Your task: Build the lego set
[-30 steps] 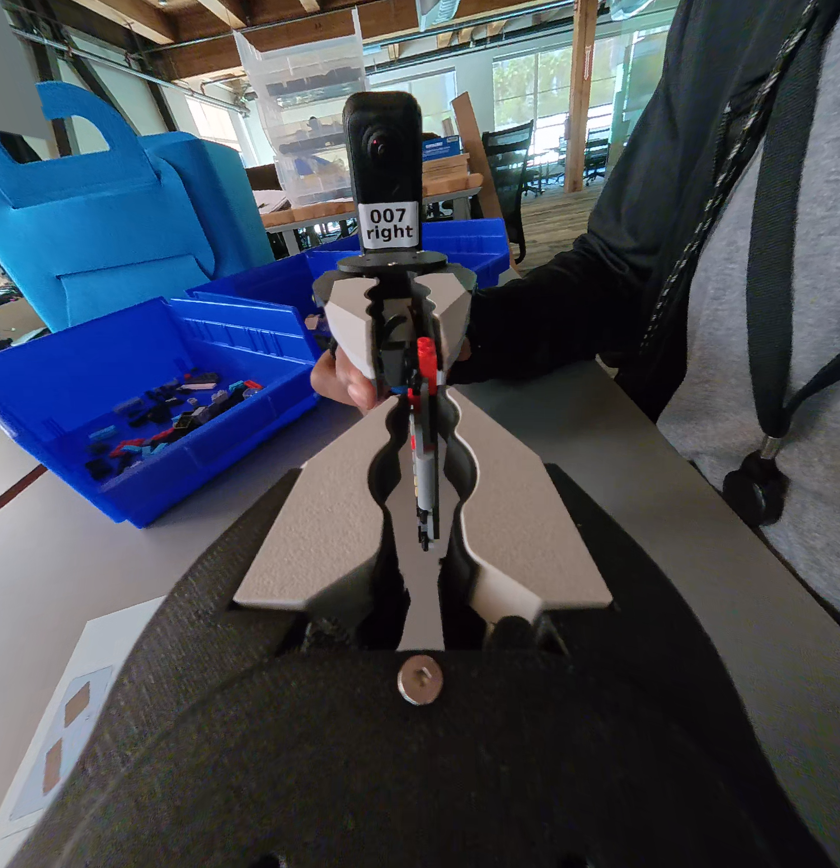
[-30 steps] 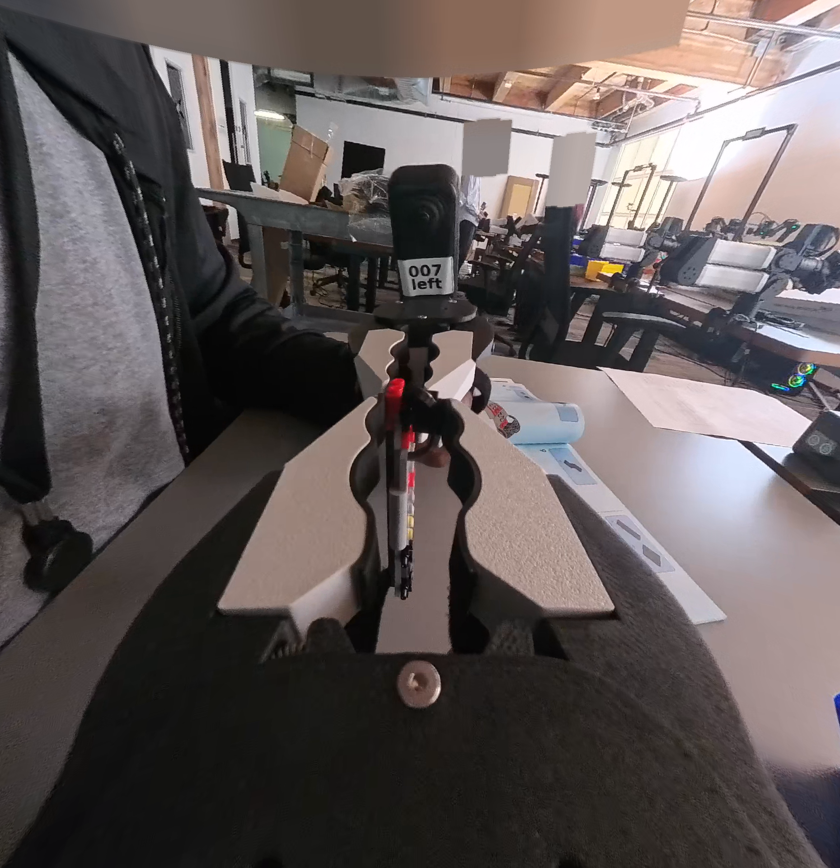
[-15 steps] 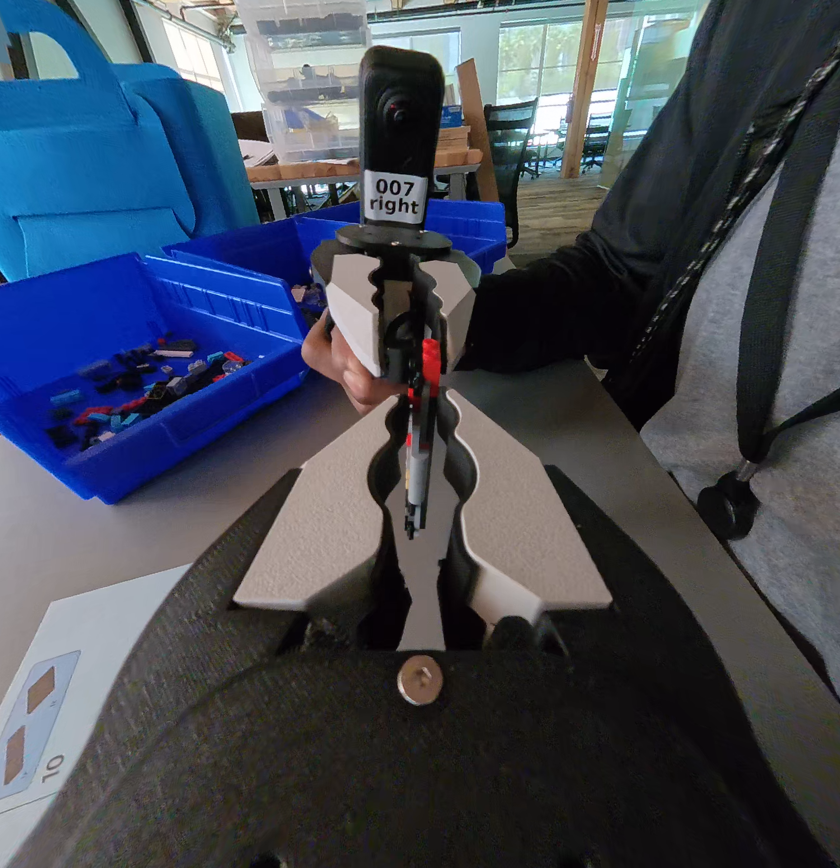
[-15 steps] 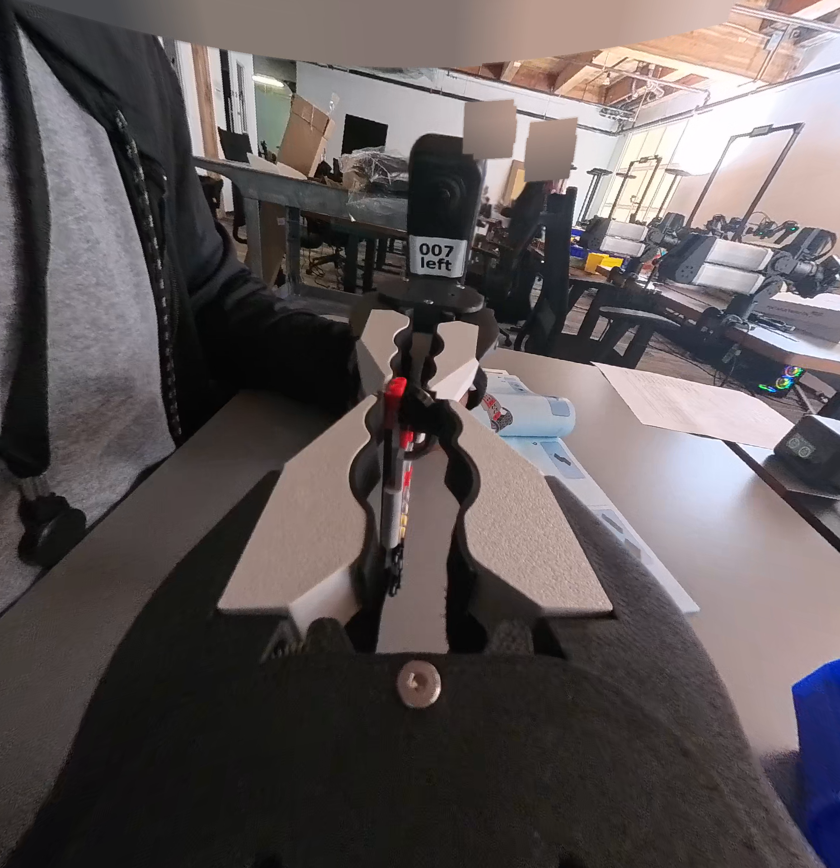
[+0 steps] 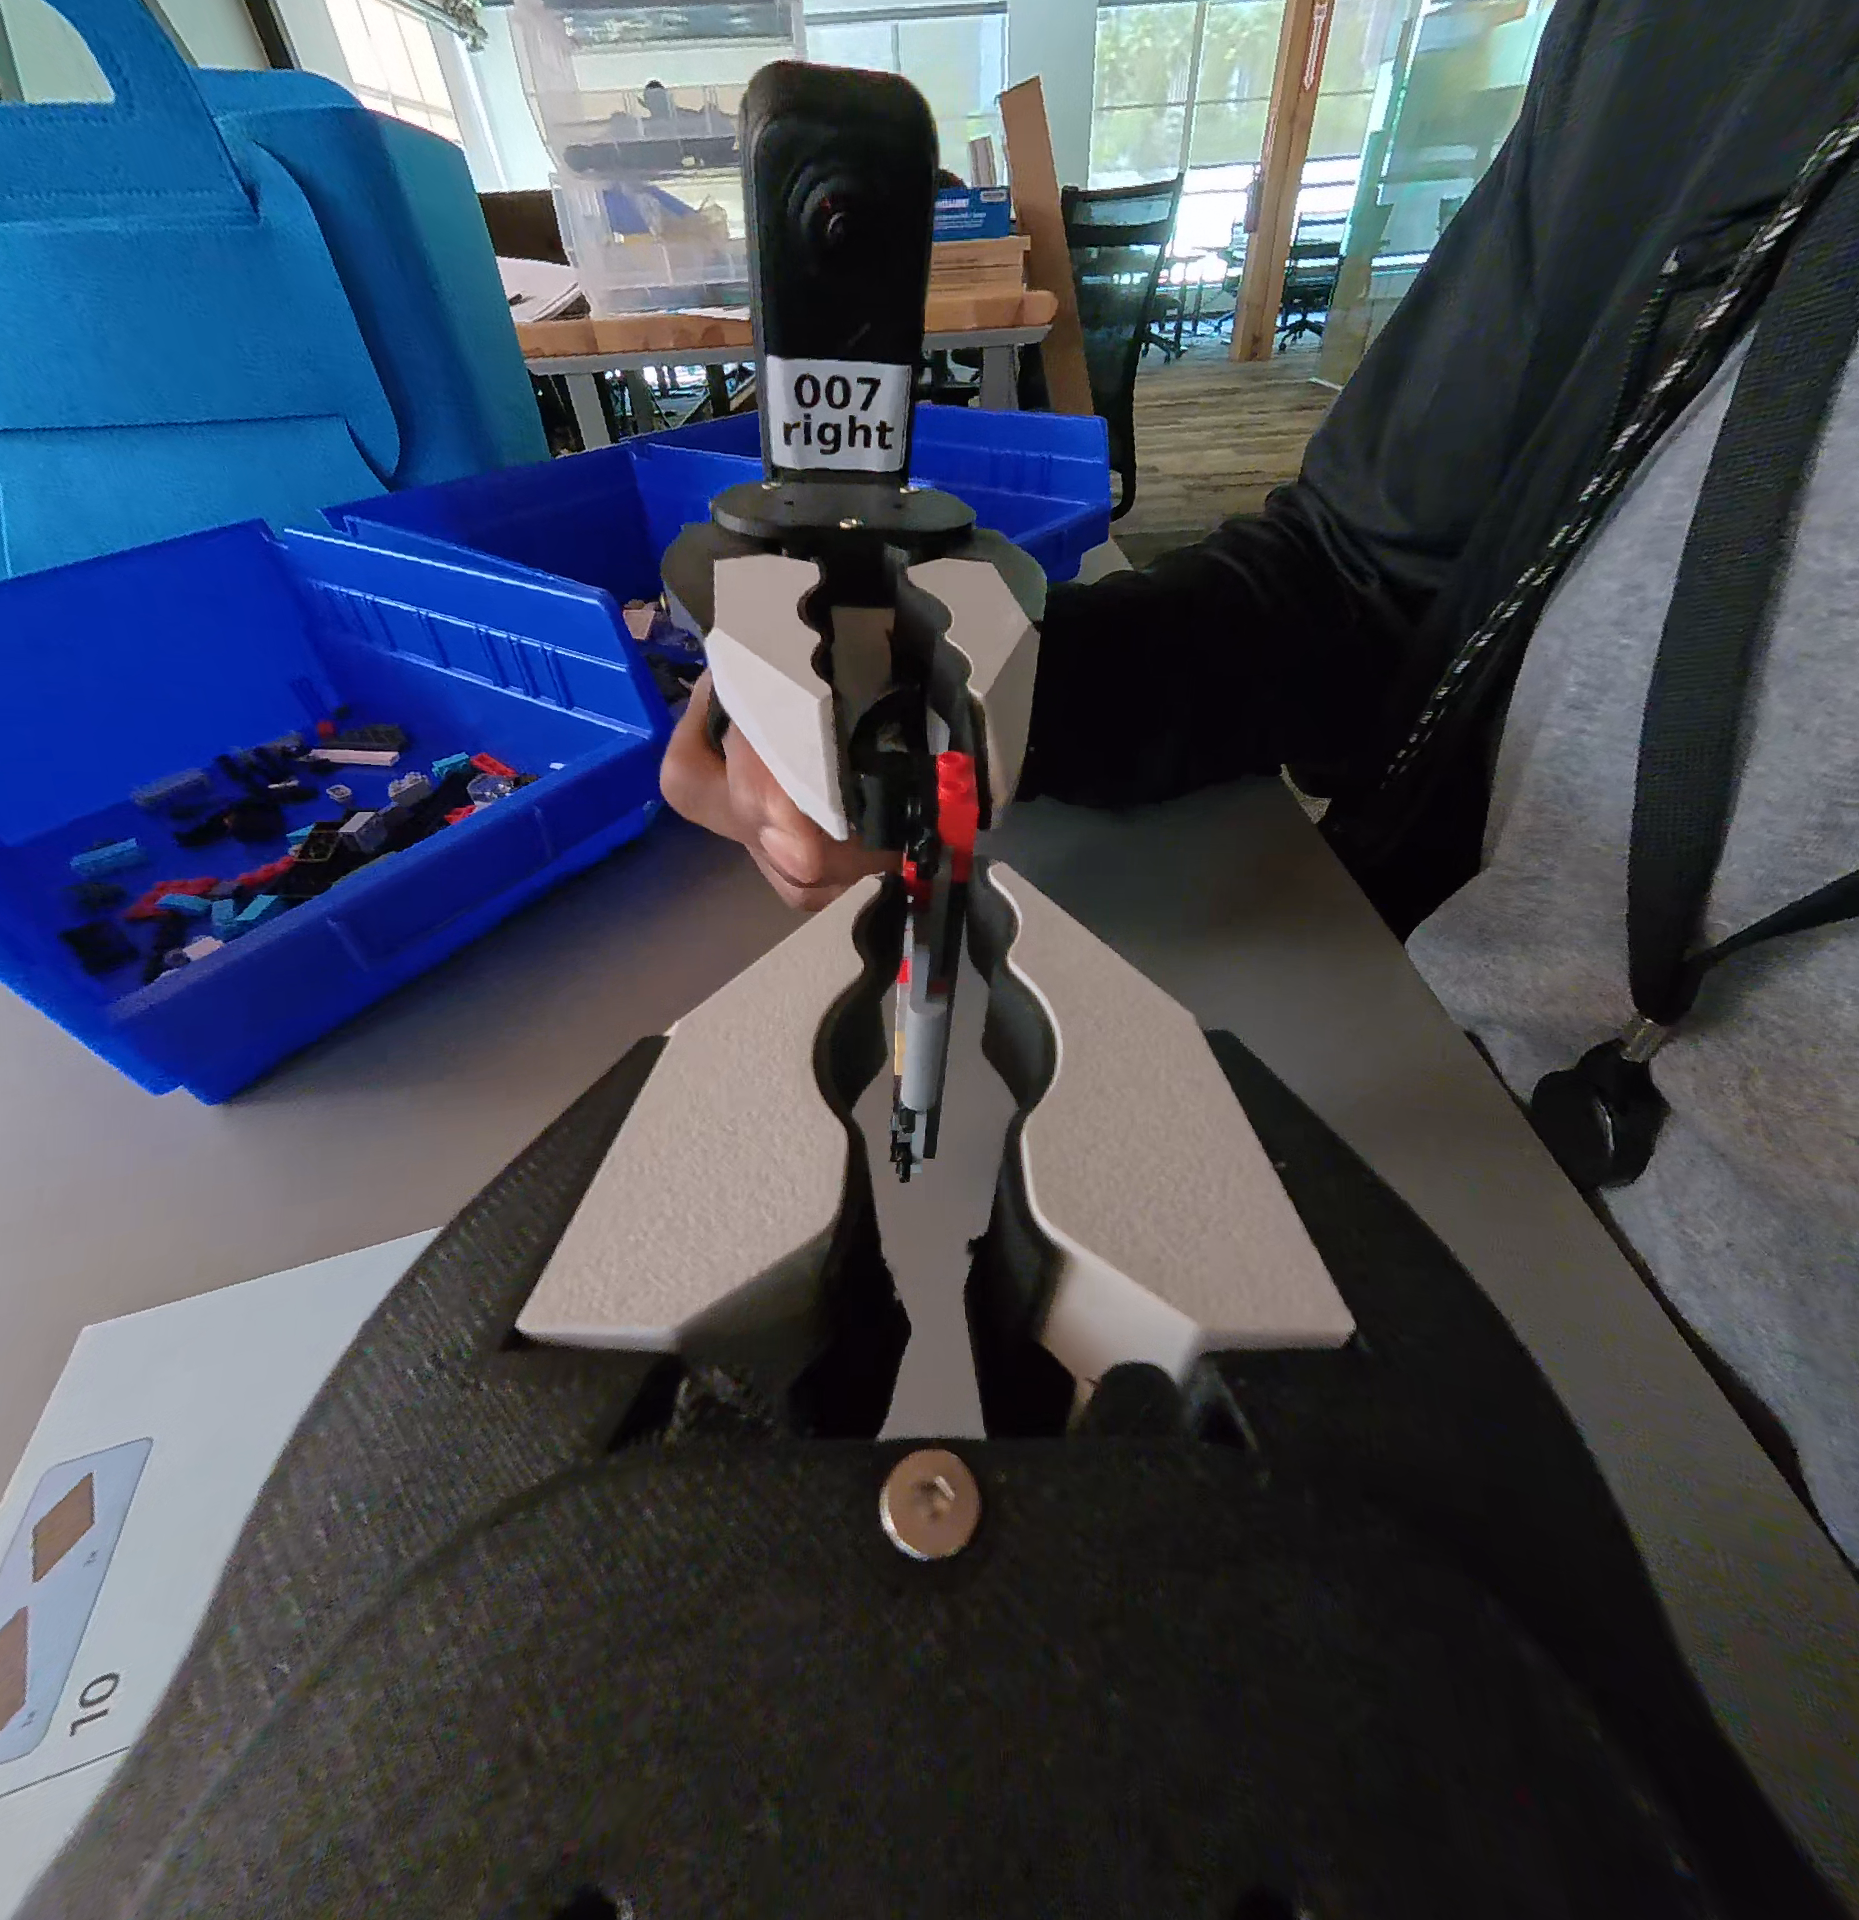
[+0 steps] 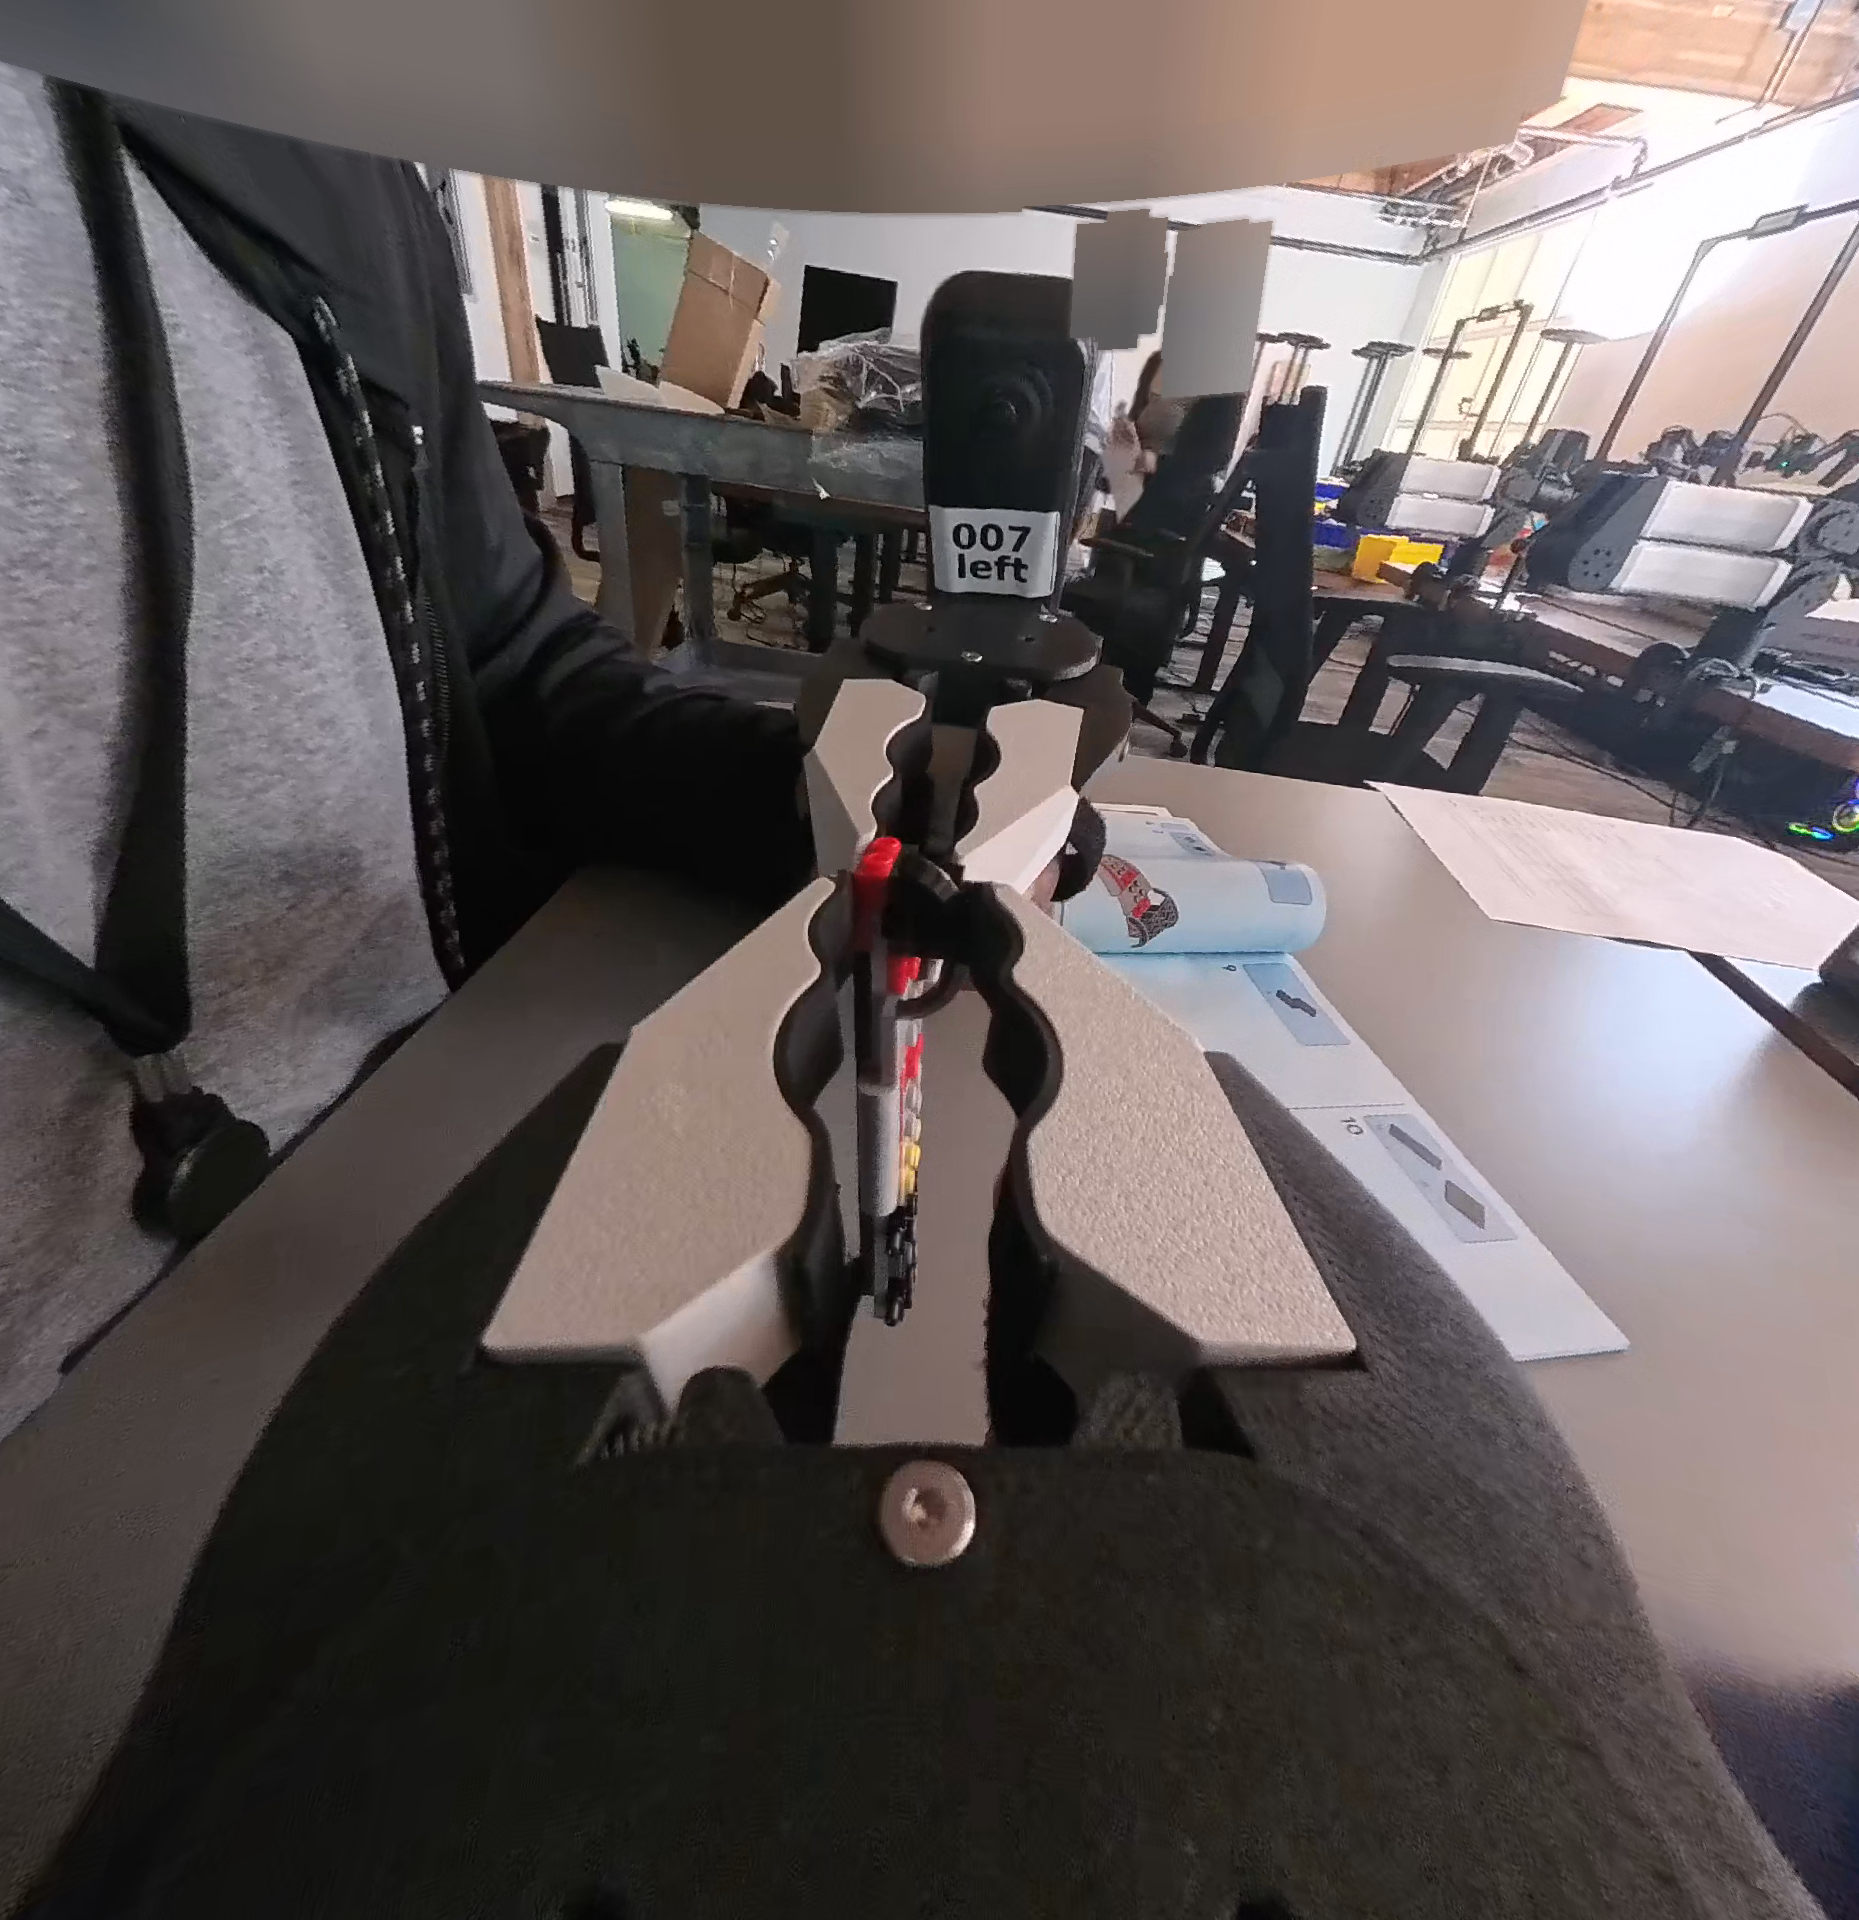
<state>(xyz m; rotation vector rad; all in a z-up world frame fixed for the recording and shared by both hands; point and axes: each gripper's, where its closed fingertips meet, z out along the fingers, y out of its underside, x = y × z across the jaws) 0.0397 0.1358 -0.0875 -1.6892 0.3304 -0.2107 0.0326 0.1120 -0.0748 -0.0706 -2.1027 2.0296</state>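
above the grey table [image 5: 1195,935], two grippers meet tip to tip on one lego strip [image 5: 920,1039].
left gripper [image 5: 930,883] narrow, tips pinching the strip's far end by a red brick [image 5: 954,805]; right gripper [image 6: 909,914] narrow too, strip lying along its slot, grip there unclear. blue bin [image 5: 385,935] of loose bricks sits left of them; open booklet [image 6: 1320,1039] on the table beyond.

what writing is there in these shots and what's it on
Writing is not quoted here; these bear it:
White label on the camera of the right gripper: legible.
Second white label on the camera of the left gripper: legible.
Instruction booklet: step numbers legible, the rest too small.
Loose paper sheet: too small to read.
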